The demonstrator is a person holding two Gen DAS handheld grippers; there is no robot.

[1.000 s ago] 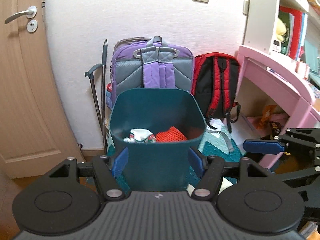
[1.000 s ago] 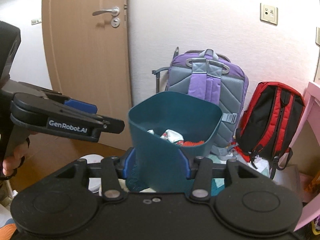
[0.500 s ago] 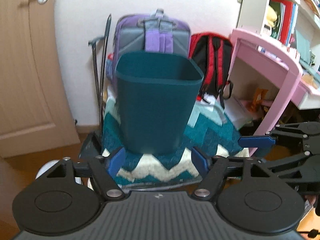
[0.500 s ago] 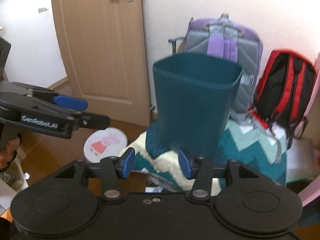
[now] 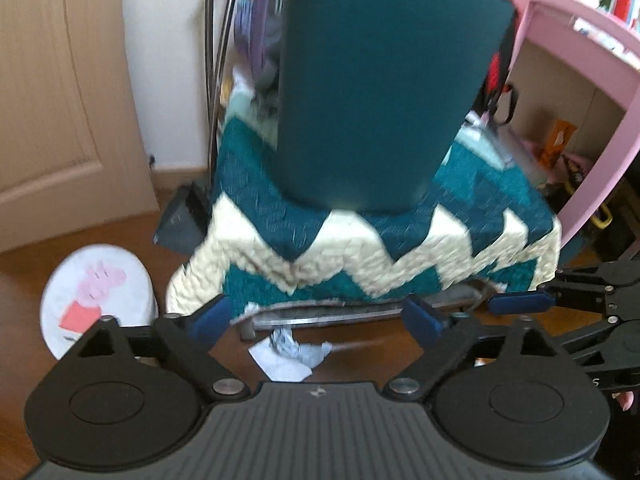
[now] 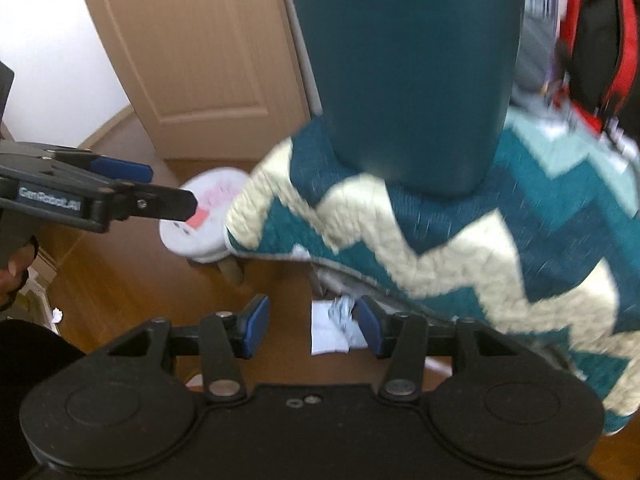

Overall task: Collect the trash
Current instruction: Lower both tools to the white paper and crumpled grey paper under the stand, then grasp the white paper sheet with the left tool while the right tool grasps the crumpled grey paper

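Trash: crumpled paper (image 5: 289, 354) on the wooden floor (image 5: 120, 232), just off the zigzag blanket (image 5: 360, 248) edge | left gripper (image 5: 318, 320) opening wide, empty | right gripper (image 6: 311, 326) parted, empty | risk: pads pinch blanket hem, or bump teal bin (image 5: 380, 88).

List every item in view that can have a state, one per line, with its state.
teal bin: upright on the zigzag blanket.
crumpled paper: loose on the wooden floor, ungripped.
left gripper: jaws opening, nothing between them.
right gripper: open, the paper beyond its fingertips.
door: whether shut cannot be told.
round white stool: standing on the floor.
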